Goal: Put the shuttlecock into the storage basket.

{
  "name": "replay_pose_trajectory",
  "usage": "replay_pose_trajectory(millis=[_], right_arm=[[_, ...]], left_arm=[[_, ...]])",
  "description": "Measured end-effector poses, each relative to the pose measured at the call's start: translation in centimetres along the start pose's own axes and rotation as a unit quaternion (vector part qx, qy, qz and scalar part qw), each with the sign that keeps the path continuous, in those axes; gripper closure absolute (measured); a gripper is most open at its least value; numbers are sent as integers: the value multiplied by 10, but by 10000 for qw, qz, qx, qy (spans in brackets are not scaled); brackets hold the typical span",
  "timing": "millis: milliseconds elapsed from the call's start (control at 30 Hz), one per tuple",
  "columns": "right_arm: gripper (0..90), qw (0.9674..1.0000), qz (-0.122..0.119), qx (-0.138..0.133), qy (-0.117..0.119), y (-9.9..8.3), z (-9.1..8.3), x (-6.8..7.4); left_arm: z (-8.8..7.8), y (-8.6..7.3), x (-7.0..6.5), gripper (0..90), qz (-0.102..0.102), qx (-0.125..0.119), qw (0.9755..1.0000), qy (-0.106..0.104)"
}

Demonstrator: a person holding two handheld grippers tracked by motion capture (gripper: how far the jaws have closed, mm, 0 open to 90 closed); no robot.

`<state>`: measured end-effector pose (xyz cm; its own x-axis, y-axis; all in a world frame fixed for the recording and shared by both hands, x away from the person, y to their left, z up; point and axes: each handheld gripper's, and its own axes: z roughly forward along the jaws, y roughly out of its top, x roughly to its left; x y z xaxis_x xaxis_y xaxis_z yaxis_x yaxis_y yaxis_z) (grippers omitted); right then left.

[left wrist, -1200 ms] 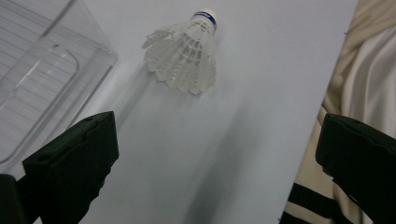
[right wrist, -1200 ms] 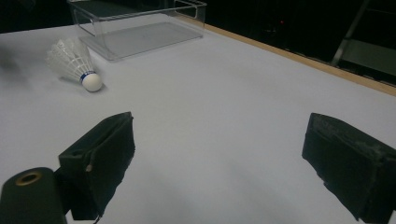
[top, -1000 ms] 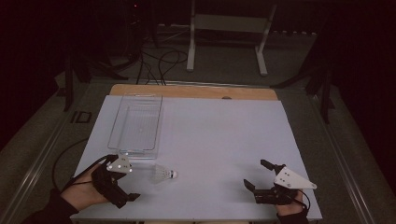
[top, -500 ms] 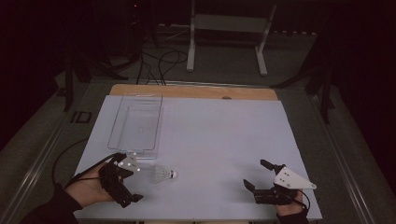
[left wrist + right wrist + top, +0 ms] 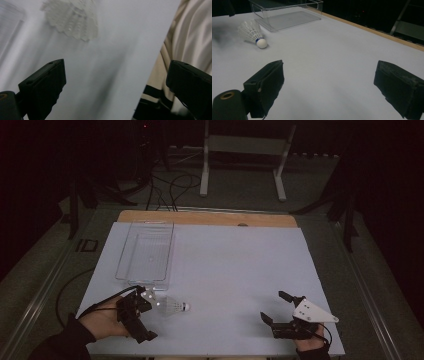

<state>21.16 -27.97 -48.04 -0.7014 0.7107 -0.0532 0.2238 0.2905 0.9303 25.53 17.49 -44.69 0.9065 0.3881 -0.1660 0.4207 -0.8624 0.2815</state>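
Note:
A white shuttlecock (image 5: 172, 306) lies on its side on the white table sheet (image 5: 235, 265), cork tip pointing right. My left gripper (image 5: 149, 316) is open just left of it, jaws spread on either side of the feather end without touching. In the left gripper view the feathers (image 5: 72, 17) lie ahead of and above my open left gripper (image 5: 117, 75). My right gripper (image 5: 272, 306) rests open near the front right edge with nothing in it. From the right gripper view the shuttlecock (image 5: 252, 32) is far off to the left of that open gripper (image 5: 329, 75).
A clear plastic tray (image 5: 146, 252) stands behind the shuttlecock at the left, seen also as the tray (image 5: 287, 12) in the right gripper view. A wooden strip (image 5: 210, 218) runs along the far edge. Beige striped cloth (image 5: 190, 37) hangs past the table's front edge.
My left gripper has slid a little to the right, closer to the shuttlecock's feather end. The right gripper and the shuttlecock have stayed where they were.

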Motion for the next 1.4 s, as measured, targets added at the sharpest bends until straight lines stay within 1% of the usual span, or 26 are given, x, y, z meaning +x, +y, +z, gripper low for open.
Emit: replay_pose_trajectory(millis=[67,100,133,167,233,300,333,400,467,533,567,700,733,767,833,933,967,1033,1067,1133,1167,1233,1300,1400], right_arm=[[90,10000,-4,-4,-3,0,0,0],[90,10000,-6,-3,-8,0,0,0],[90,10000,-7,3,-7,0,0,0],[90,10000,0,0,-2,0,0,0],[90,10000,-7,3,-5,0,0,0],[90,10000,-3,-7,-9,0,0,0],[90,10000,-5,-10,-5,0,0,0],[90,10000,0,-6,-5,0,0,0],[90,10000,-4,-4,-4,0,0,0],[90,10000,-3,-3,-1,0,0,0],[90,10000,-2,1,2,0,0,0],[90,10000,0,4,0,0,0,0],[90,10000,2,-2,0,0,0,0],[90,10000,-1,-2,-3,0,0,0],[90,10000,13,5,3,0,0,0],[90,10000,6,3,14,0,0,0],[90,10000,6,9,15,0,0,0],[90,10000,7,13,21,0,0,0],[90,10000,0,14,18,0,1,0],[90,10000,11,12,27,0,1,0],[90,10000,3,12,25,0,1,0],[90,10000,17,9,29,0,1,0],[90,10000,13,14,28,0,1,0],[90,10000,26,22,32,0,1,0]], left_arm=[[1,2,-1,69,-11,19,10000,23],[2,3,-1,72,-1,20,10000,-28],[2,5,-2,80,39,35,10000,0],[3,6,-2,81,11,28,10000,12],[3,9,-2,92,49,36,10000,13],[4,12,-2,121,10,23,10000,40],[5,13,-2,150,27,40,10000,58],[8,15,-1,164,67,100,9999,65],[11,17,-2,181,49,130,9999,50],[14,20,-3,198,85,211,9997,98],[16,22,-3,199,101,234,9995,173],[18,26,-4,220,124,243,9994,216],[19,27,-5,237,125,254,9993,253],[20,28,-4,239,125,270,9991,310],[22,29,-2,284,89,287,9989,372],[24,31,0,307,44,256,9986,457],[25,32,1,324,27,250,9987,446],[26,34,1,348,22,230,9985,490],[27,35,2,374,6,218,9987,466],[29,37,3,388,3,210,9985,506],[30,38,4,413,-17,216,9986,490],[31,40,5,432,-24,187,9985,520],[32,41,6,449,-10,207,9981,585],[33,44,6,474,31,236,9980,586]])
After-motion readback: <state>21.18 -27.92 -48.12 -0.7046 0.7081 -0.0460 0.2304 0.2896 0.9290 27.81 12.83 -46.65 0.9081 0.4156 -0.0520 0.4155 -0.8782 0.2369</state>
